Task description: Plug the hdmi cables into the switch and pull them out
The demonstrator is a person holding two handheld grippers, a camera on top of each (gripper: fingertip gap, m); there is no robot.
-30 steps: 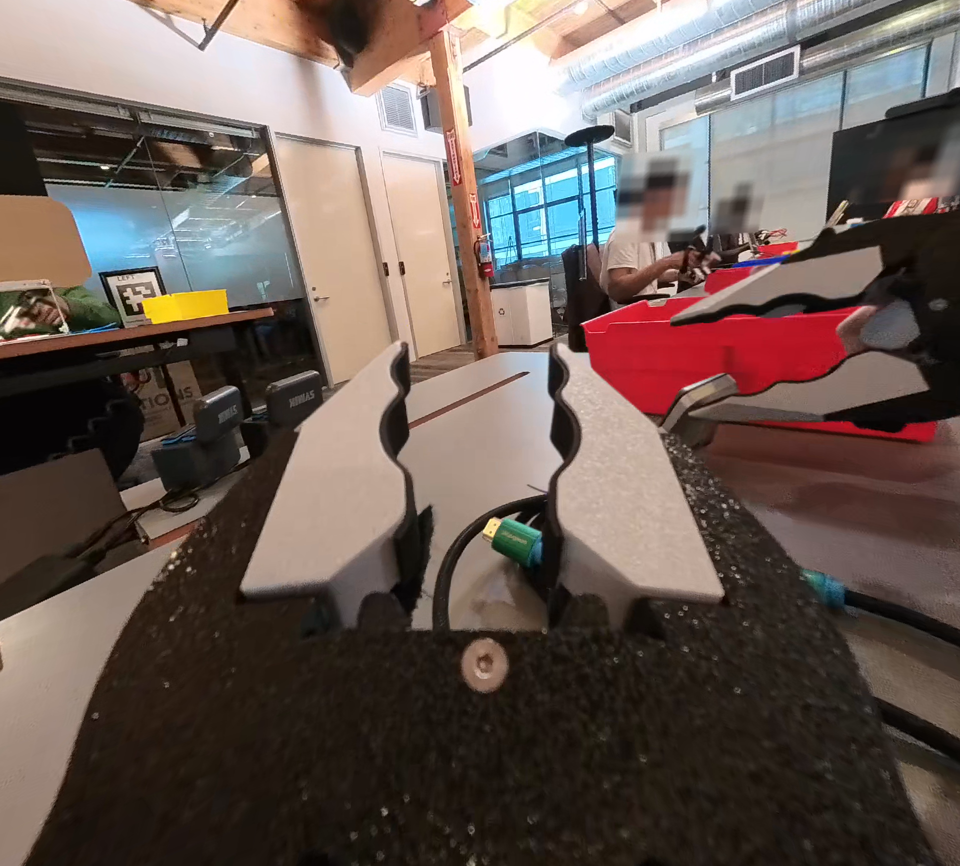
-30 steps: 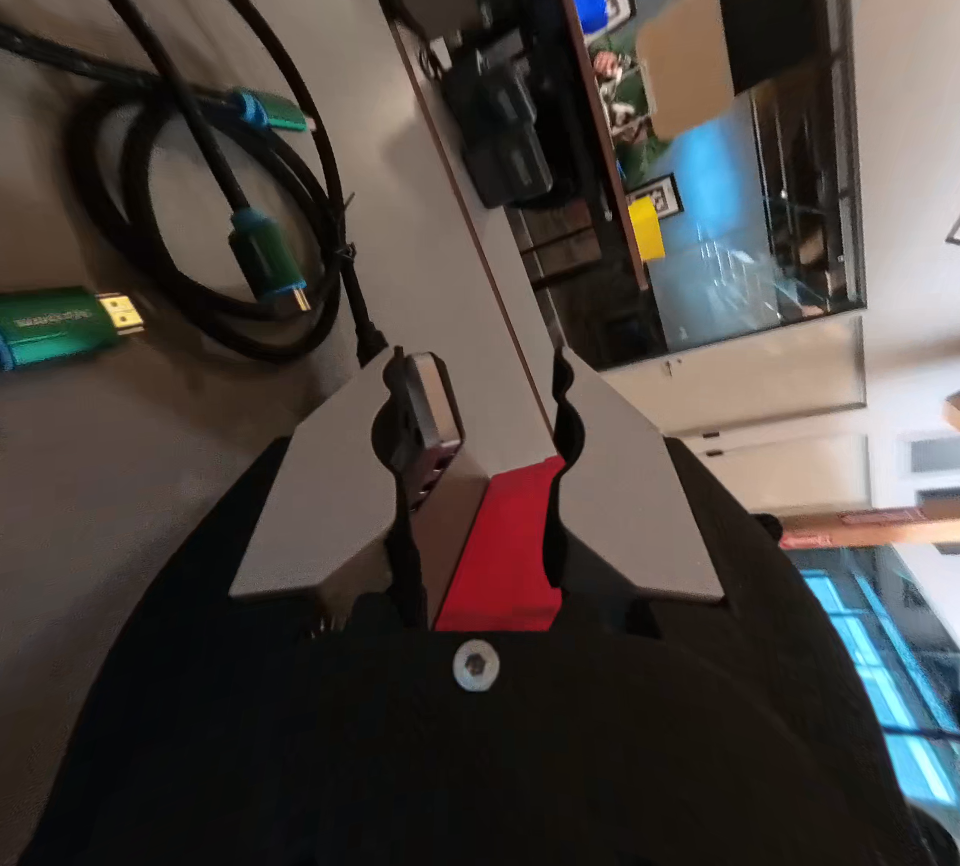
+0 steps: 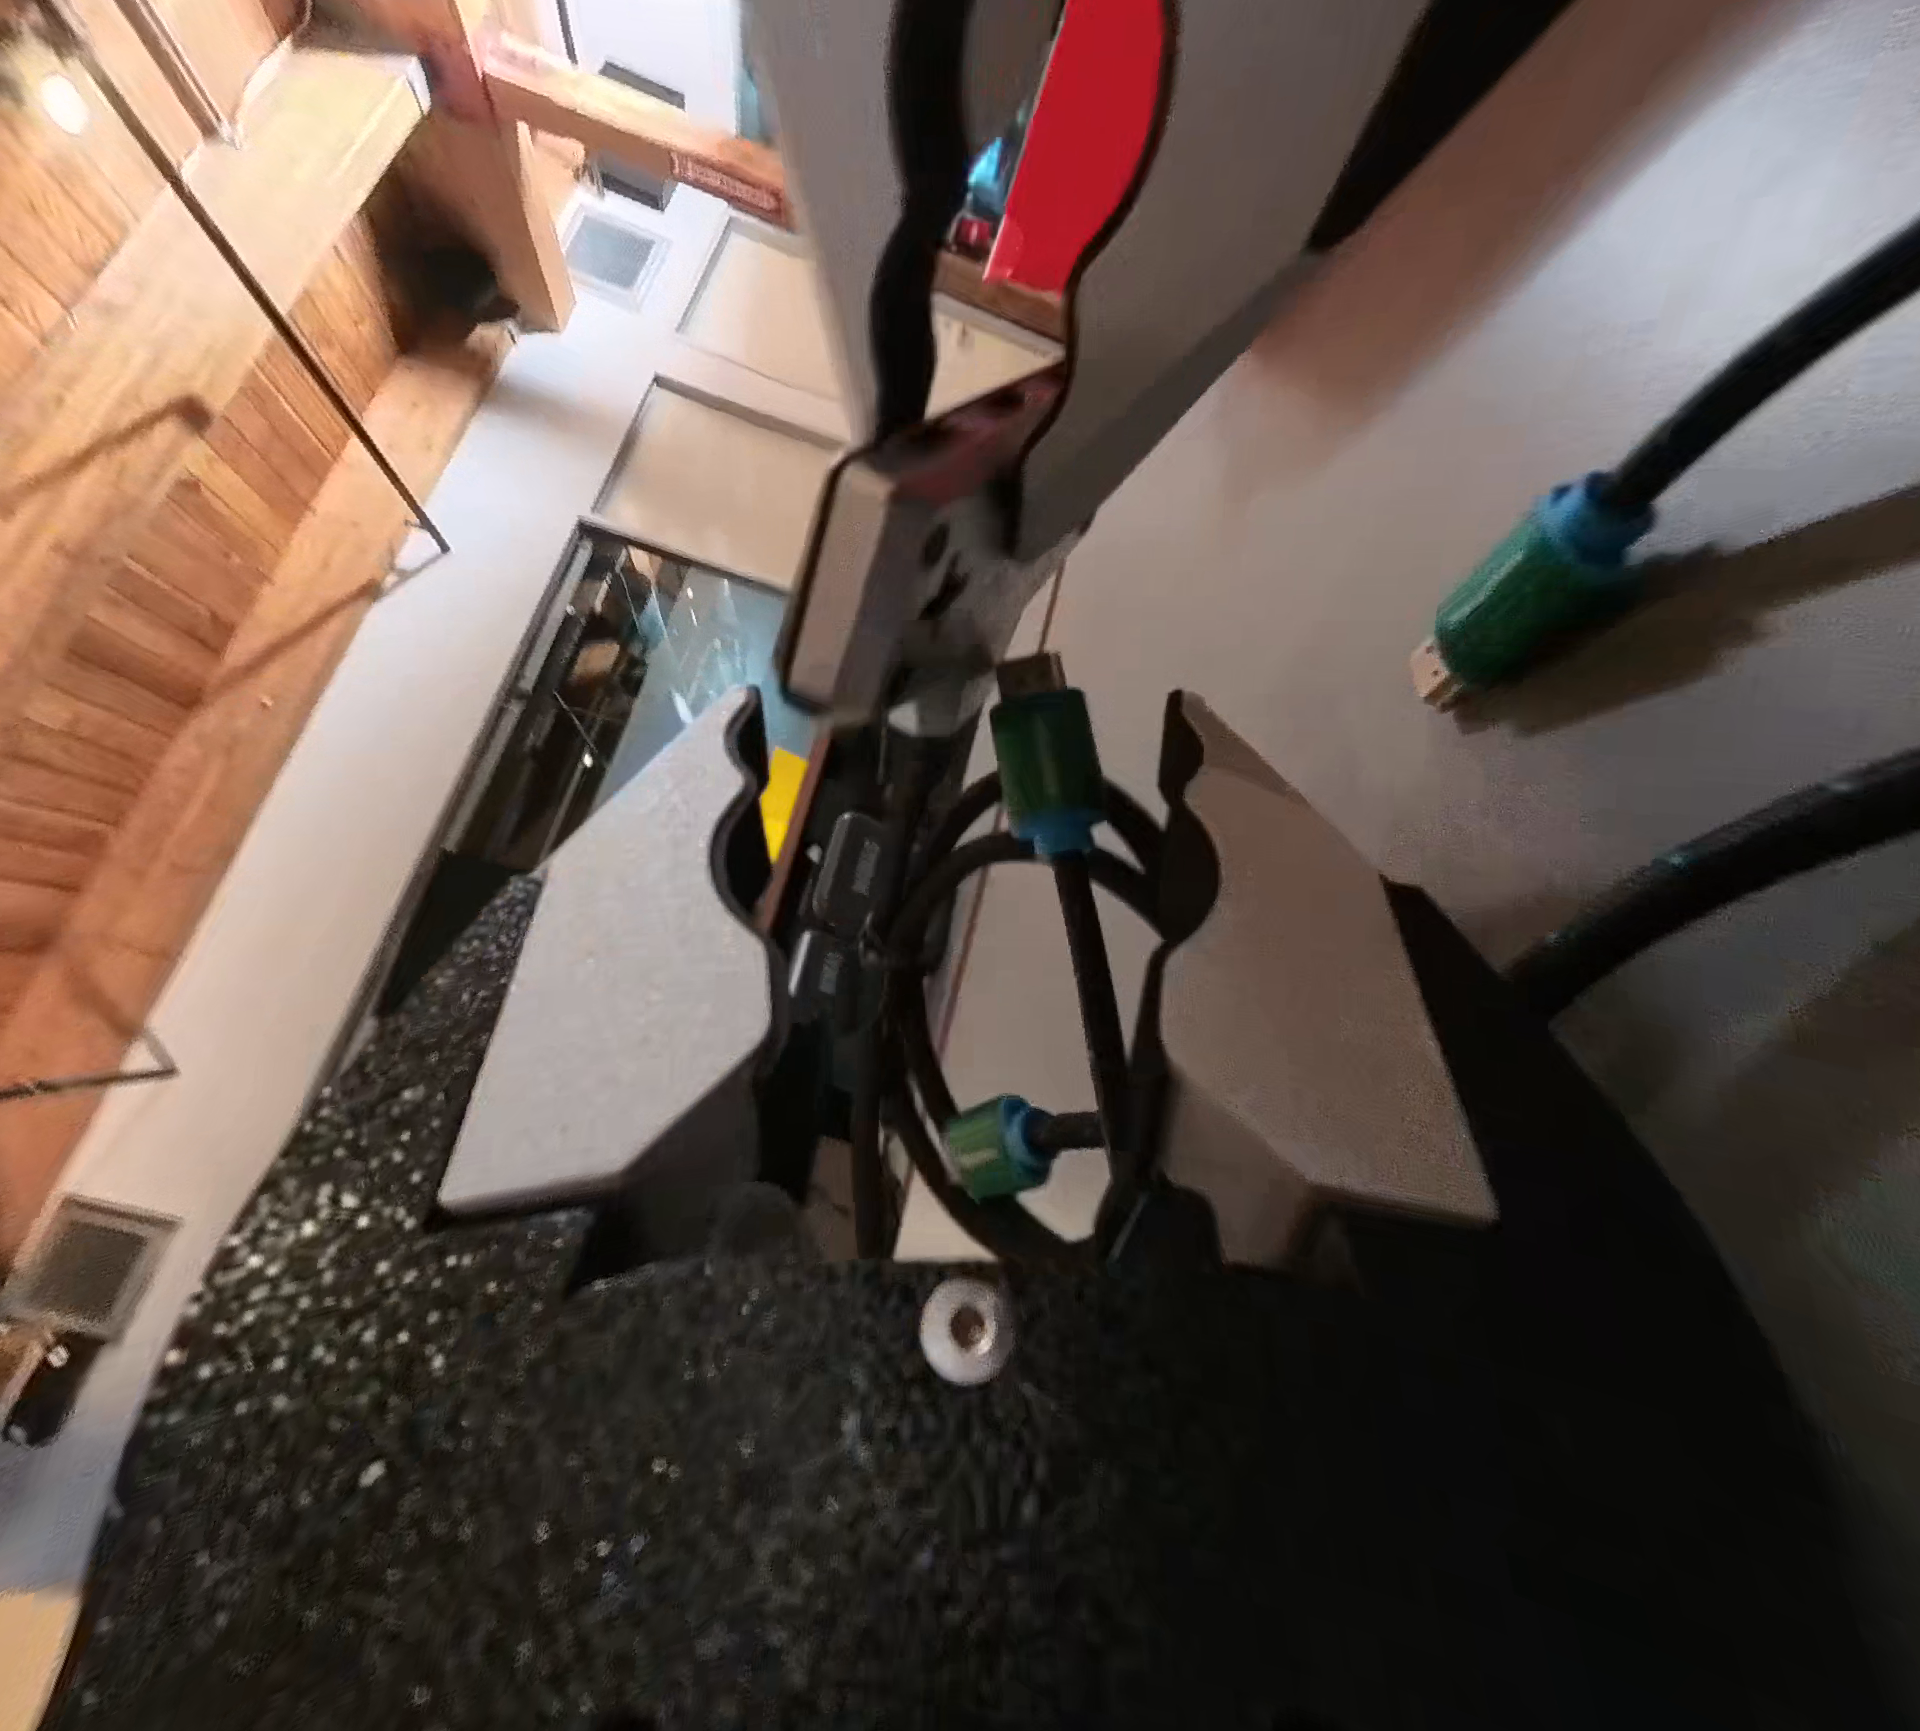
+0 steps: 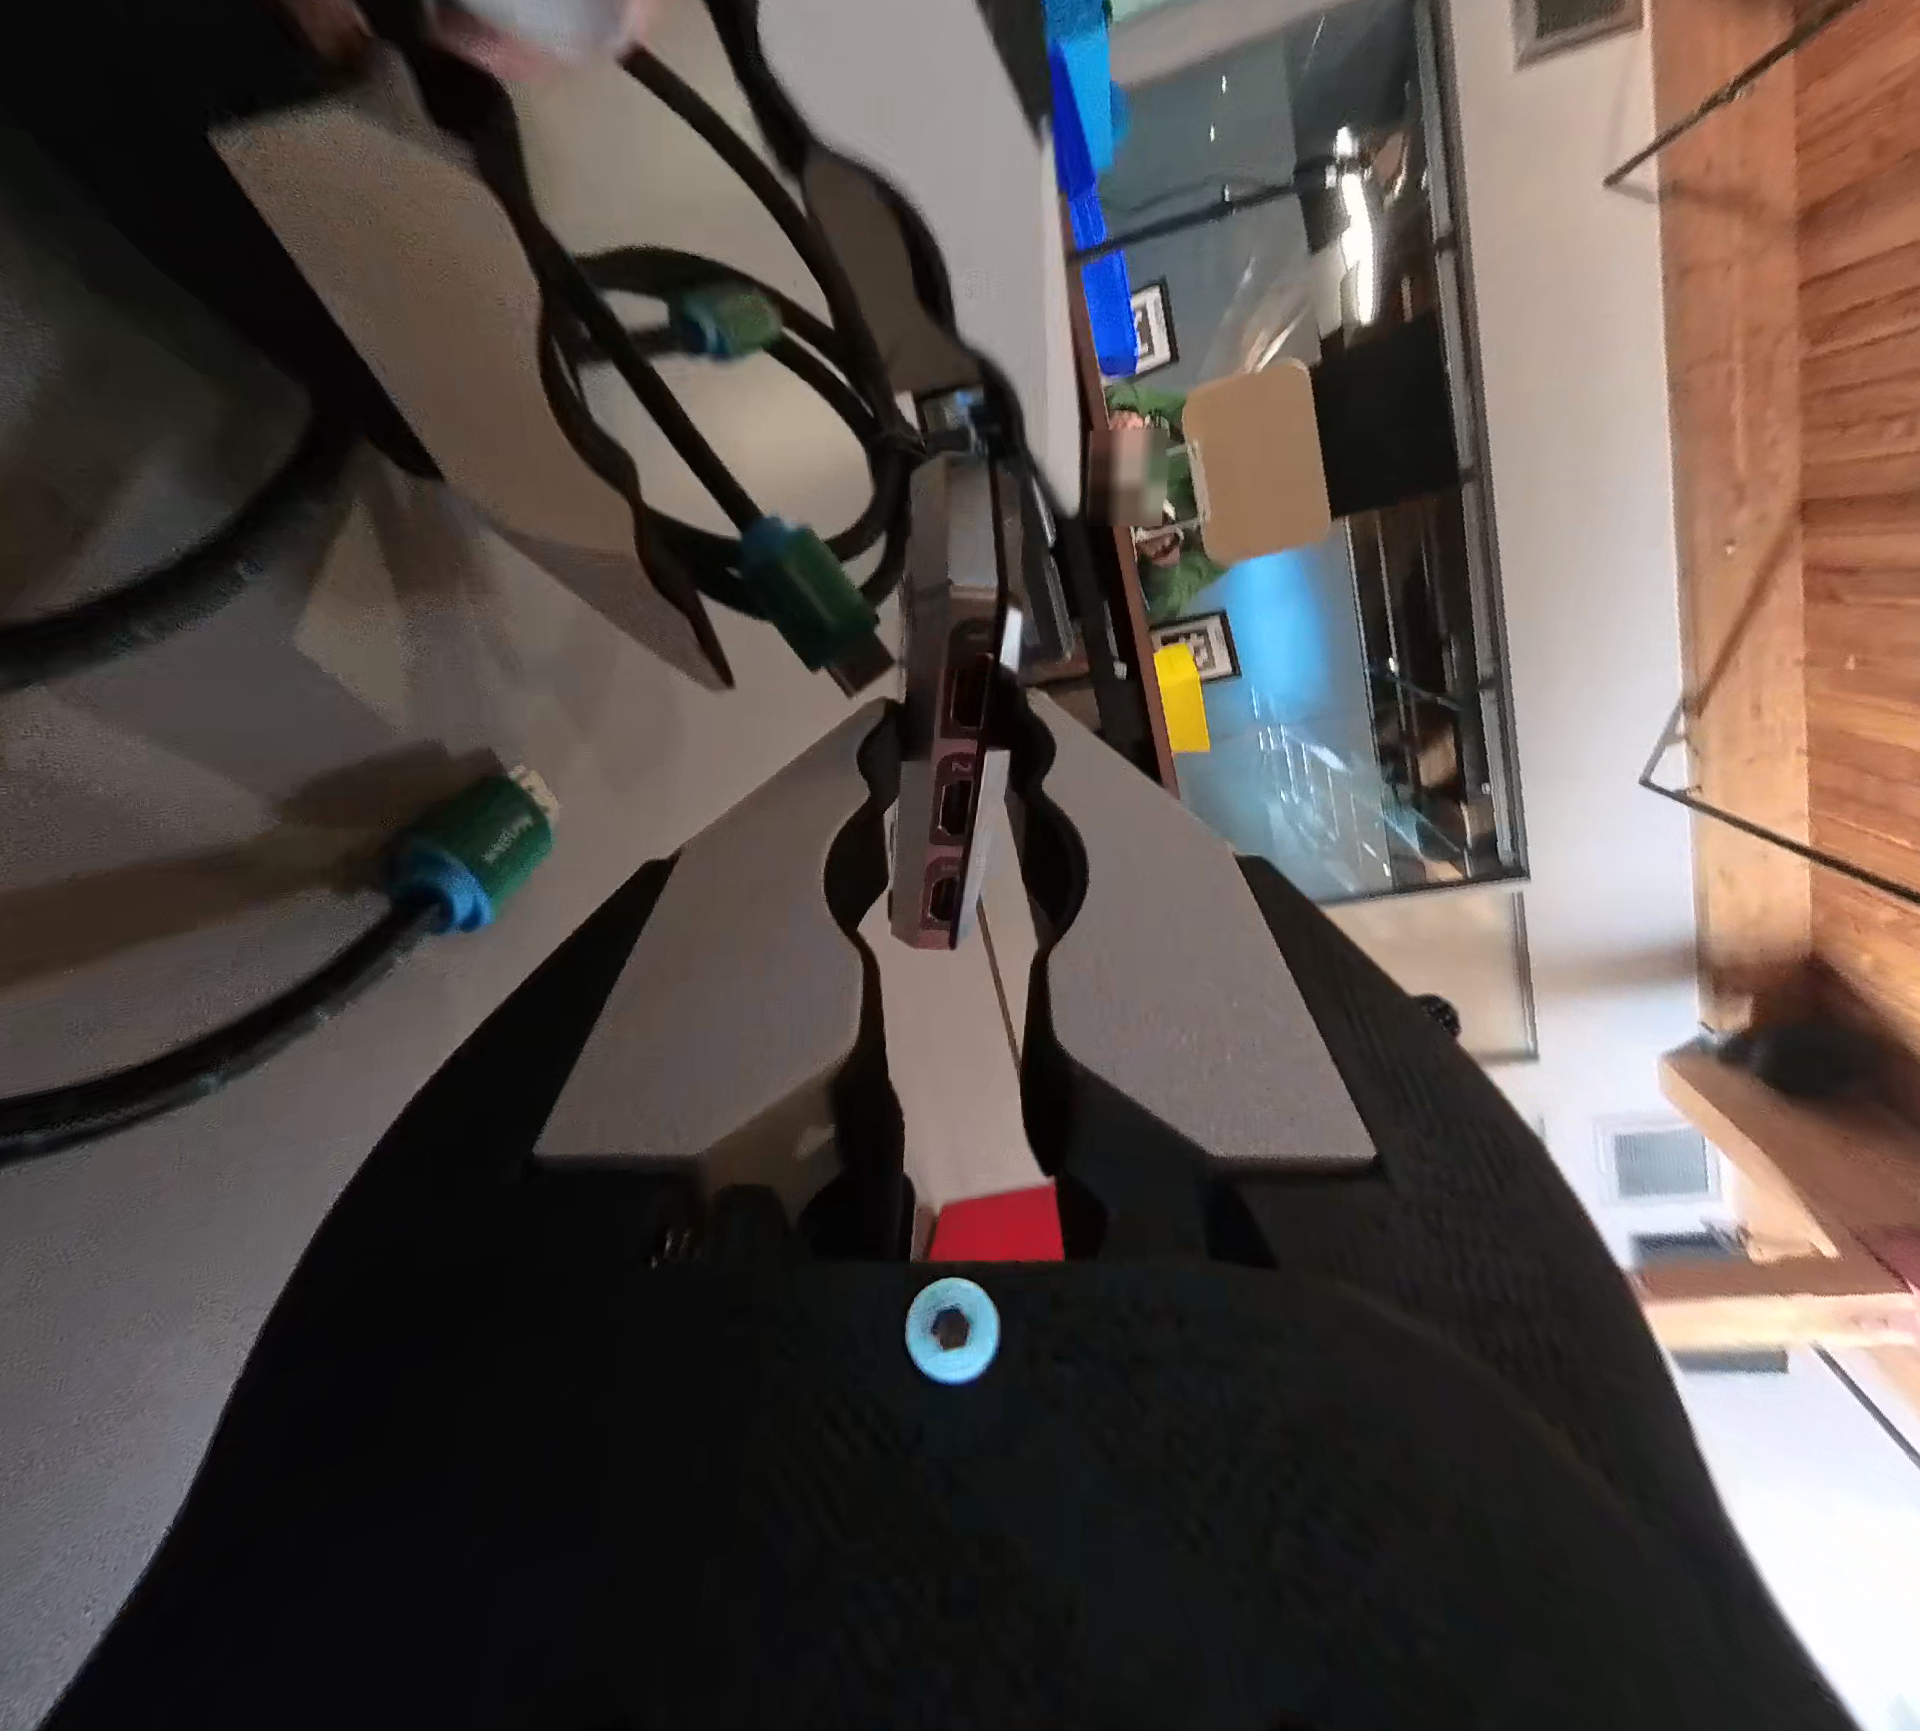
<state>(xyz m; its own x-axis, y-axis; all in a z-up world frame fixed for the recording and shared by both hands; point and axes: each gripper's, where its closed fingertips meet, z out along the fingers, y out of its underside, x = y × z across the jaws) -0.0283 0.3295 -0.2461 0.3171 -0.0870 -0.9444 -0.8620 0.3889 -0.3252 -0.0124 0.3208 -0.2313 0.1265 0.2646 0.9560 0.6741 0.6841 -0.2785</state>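
Observation:
My right gripper is shut on a slim grey HDMI switch, held on edge above the table with its row of ports facing me. In the left wrist view the switch hangs from the right gripper, which comes in from the top. My left gripper is open, with a green HDMI plug between its fingertips, close to the switch. That plug points at the switch's end port. A second green plug lies loose on the table. A third plug lies in the coiled black cable.
Black cable coils loop over the grey table under both grippers. A red bin sits behind the right gripper. Black boxes lie past the table's edge. A seated person is at a far desk.
Both views have rolled onto their sides. The left gripper has moved over the cable coil and around a green plug. The right gripper has brought the switch close to that plug.

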